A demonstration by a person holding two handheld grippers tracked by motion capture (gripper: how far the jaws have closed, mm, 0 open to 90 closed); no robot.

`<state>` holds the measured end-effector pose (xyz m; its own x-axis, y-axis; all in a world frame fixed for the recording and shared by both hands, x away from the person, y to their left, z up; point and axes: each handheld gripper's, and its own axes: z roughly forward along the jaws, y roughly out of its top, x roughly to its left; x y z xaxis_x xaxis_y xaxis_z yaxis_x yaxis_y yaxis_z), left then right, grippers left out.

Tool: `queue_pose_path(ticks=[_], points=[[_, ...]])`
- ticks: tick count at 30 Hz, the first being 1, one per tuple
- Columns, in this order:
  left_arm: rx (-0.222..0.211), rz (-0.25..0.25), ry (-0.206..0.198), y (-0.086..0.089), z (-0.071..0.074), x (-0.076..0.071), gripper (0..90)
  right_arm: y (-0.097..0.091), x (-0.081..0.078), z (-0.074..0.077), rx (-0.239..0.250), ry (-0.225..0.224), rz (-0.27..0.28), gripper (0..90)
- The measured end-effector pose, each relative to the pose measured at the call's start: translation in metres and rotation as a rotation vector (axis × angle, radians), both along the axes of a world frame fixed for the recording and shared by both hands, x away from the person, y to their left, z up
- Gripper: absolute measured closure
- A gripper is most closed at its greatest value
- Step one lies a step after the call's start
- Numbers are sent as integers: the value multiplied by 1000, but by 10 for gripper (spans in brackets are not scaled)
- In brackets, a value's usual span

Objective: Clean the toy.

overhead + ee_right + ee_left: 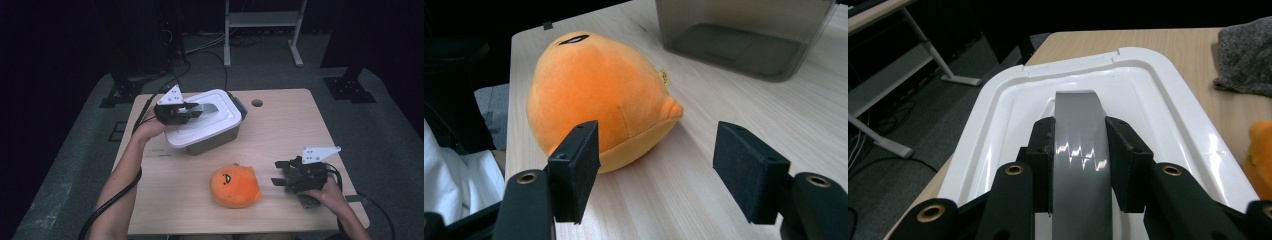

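A white lid (200,129) with a grey strap handle (209,107) lies tilted over a smoky grey box (216,143) at the table's back left. My left gripper (197,111) is shut on that handle (1079,120); in the left gripper view its pads (1043,150) press both sides of the strap above the lid (1158,95). An orange plush toy (235,186) lies at the front middle. My right gripper (277,172) rests just right of it, open, with the plush (594,85) ahead of its left pad and the box (744,35) farther off.
The wooden table (295,125) has a round hole (257,103) near its back edge. A grey fuzzy cloth (1248,55) lies beside the box. A metal stand (262,30) and cables sit on the floor behind.
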<state>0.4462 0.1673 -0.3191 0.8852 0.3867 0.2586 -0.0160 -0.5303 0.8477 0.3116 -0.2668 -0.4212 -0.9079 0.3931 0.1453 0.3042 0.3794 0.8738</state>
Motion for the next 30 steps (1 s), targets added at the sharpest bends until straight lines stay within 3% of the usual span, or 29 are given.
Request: queue_pose_path(ticks=[19, 30], points=[[-4, 23, -27, 50, 2, -69, 662, 1, 1, 2, -4, -10, -2, 329], [-15, 84, -34, 92, -8, -106, 662, 4, -2, 3, -12, -14, -5, 324]])
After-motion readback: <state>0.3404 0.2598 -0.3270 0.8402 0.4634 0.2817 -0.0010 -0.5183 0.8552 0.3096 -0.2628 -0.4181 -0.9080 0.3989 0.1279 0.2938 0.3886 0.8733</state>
